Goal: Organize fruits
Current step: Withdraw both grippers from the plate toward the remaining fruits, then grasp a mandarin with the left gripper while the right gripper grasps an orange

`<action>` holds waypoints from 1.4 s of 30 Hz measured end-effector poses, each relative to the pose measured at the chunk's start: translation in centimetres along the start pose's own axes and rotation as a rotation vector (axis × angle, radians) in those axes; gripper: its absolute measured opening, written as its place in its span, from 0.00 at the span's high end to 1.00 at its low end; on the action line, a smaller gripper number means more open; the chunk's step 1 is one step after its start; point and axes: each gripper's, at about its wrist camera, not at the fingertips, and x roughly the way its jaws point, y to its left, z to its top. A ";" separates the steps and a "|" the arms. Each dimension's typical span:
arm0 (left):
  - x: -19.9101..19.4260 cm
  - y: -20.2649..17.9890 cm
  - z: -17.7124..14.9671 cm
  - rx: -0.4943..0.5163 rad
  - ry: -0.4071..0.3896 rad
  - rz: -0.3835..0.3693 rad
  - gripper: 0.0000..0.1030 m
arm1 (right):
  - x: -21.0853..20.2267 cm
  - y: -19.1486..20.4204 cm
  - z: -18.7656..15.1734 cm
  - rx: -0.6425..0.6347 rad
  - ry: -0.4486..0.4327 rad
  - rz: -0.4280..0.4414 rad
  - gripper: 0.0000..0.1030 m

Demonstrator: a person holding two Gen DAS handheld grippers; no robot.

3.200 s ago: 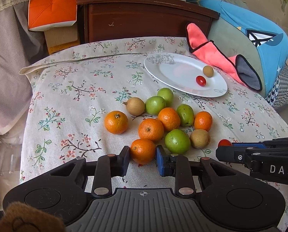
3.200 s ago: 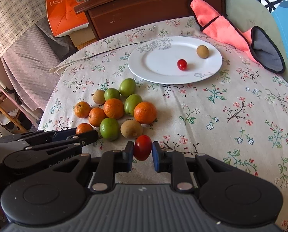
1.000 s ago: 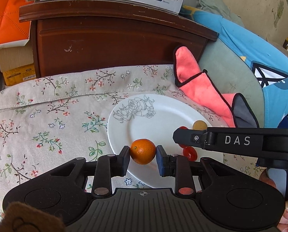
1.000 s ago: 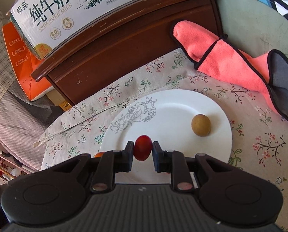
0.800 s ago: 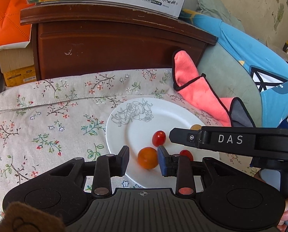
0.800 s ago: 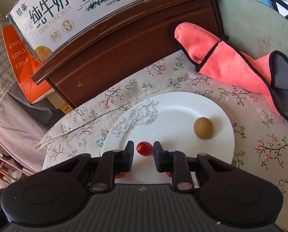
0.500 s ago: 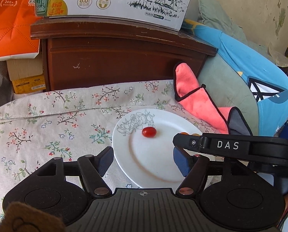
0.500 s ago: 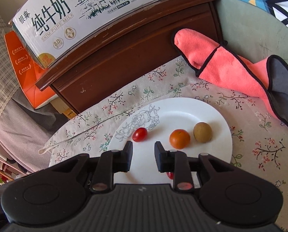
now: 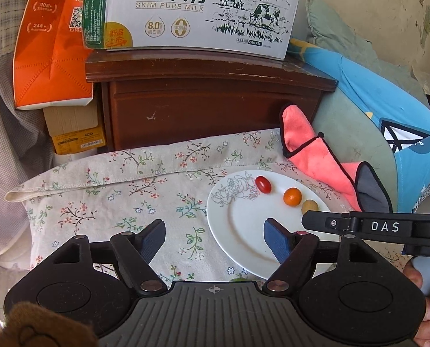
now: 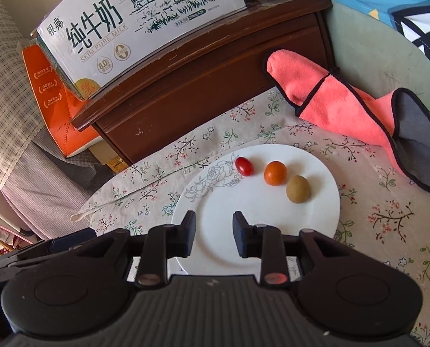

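A white plate (image 9: 238,231) (image 10: 316,222) lies on the floral tablecloth. On it rest a red cherry tomato (image 9: 263,184) (image 10: 244,166), a small orange (image 9: 292,197) (image 10: 275,173) and a brown round fruit (image 9: 309,206) (image 10: 298,188). My left gripper (image 9: 215,235) is wide open and empty, above the plate's left edge. My right gripper (image 10: 213,230) is open and empty over the plate's near side; its body also shows in the left wrist view (image 9: 374,227). The other fruits are out of view.
A dark wooden cabinet (image 9: 209,107) with a milk carton box (image 9: 186,8) stands behind the table. An orange box (image 9: 50,57) is at the left. A pink cloth (image 9: 316,156) (image 10: 330,107) lies right of the plate, beside a blue cushion (image 9: 388,110).
Both grippers let go of their fruit onto the plate, opened and drew back and up. The orange and the cherry tomato now rest on the plate.
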 end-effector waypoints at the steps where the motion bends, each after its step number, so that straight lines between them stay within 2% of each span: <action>1: -0.2 0.1 -0.1 0.004 0.000 0.004 0.26 | -0.2 0.0 -0.2 -0.008 0.005 0.000 0.71; 12: -1.6 2.8 -0.9 -0.038 0.032 0.066 0.26 | -2.0 0.5 -1.7 -0.055 0.042 0.009 0.68; 20: -1.9 4.4 -3.1 -0.071 0.109 0.086 0.26 | -2.8 0.9 -3.6 -0.123 0.089 0.007 0.68; 27: -1.6 4.5 -5.4 -0.070 0.185 0.107 0.26 | -3.0 0.7 -5.1 -0.112 0.132 0.009 0.68; 35: -1.0 4.1 -6.4 -0.057 0.220 0.105 0.26 | -2.1 1.3 -7.0 -0.144 0.202 0.029 0.68; 42: -0.3 4.1 -6.9 -0.075 0.249 0.099 0.26 | -1.3 1.9 -7.5 -0.174 0.227 0.022 0.68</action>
